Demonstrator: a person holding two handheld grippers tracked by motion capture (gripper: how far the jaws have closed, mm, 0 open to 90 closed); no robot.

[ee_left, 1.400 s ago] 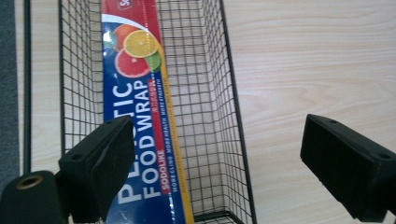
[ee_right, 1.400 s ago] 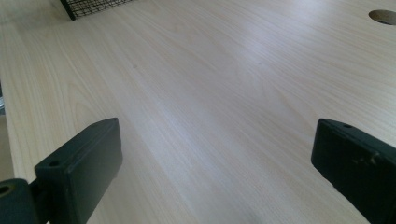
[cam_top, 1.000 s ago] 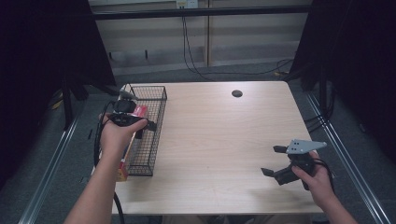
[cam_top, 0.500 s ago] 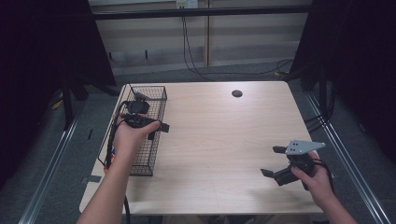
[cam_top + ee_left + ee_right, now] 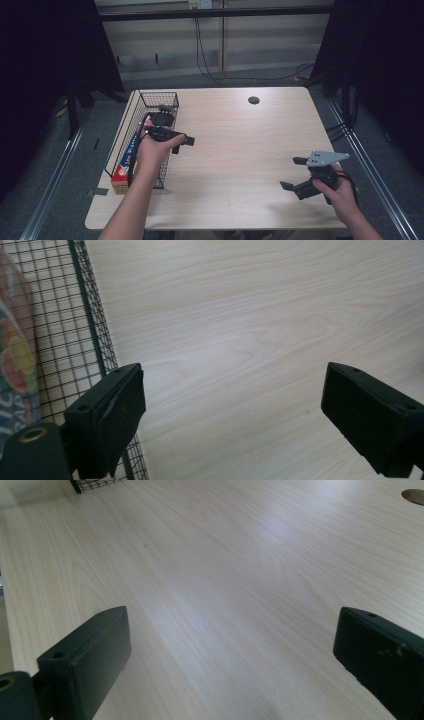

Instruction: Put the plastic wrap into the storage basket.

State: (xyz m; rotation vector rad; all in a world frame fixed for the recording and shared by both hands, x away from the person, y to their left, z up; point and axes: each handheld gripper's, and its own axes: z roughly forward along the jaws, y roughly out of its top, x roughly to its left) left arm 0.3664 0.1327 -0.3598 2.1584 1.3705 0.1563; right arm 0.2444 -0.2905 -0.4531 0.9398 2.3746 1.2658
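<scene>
A black wire basket [image 5: 159,93] stands along the table's left edge. In it lies a long colourful package [image 5: 122,171], along the left side. My left gripper [image 5: 176,125] hovers over the basket's right wall, open and holding nothing. In the left gripper view its jaws [image 5: 235,405] stand wide apart over bare wood, with the basket mesh [image 5: 90,330] and the package [image 5: 15,365] at the left. My right gripper [image 5: 292,173] is near the table's front right corner, open and empty. The right gripper view shows it [image 5: 235,645] spread over bare wood.
The light wooden table [image 5: 240,145] has a round cable hole [image 5: 253,100] at the back, also seen as the cable hole [image 5: 414,495] in the right gripper view. Cables run over the floor behind the table. Metal rails flank both sides.
My left gripper has moved from over the basket's inside to the right, above its right wall. The package that stood by it a second ago now lies in the basket. The right gripper stayed put.
</scene>
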